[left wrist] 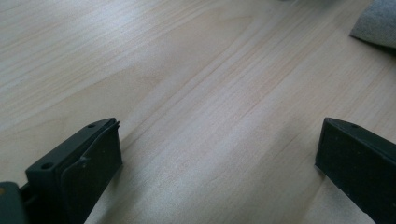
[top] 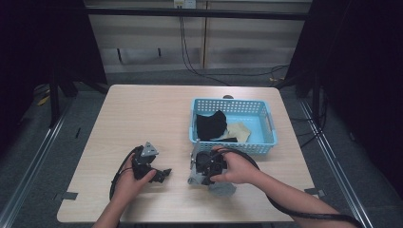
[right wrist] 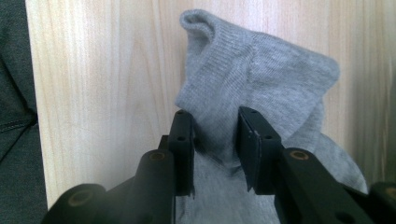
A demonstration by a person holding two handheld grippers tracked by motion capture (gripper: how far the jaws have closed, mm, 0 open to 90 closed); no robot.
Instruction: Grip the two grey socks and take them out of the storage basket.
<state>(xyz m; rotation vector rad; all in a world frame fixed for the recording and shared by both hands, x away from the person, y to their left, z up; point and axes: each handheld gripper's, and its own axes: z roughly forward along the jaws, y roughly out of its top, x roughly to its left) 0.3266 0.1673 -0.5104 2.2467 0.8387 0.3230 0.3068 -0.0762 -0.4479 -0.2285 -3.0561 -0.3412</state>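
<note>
A grey knitted sock lies bunched on the light wooden table near its front edge. My right gripper is shut on a raised fold of it, one jaw on each side of the cloth. From above, the sock peeks out under the right hand, below my right gripper. My left gripper rests low on the table to the left, pointing right. Its jaws stand wide open over bare wood, with a corner of the grey sock far ahead.
A light blue plastic basket sits behind the right hand. It holds a black garment and a beige cloth. Cables trail from both grippers toward the front edge. Dark clothing shows past the table edge.
</note>
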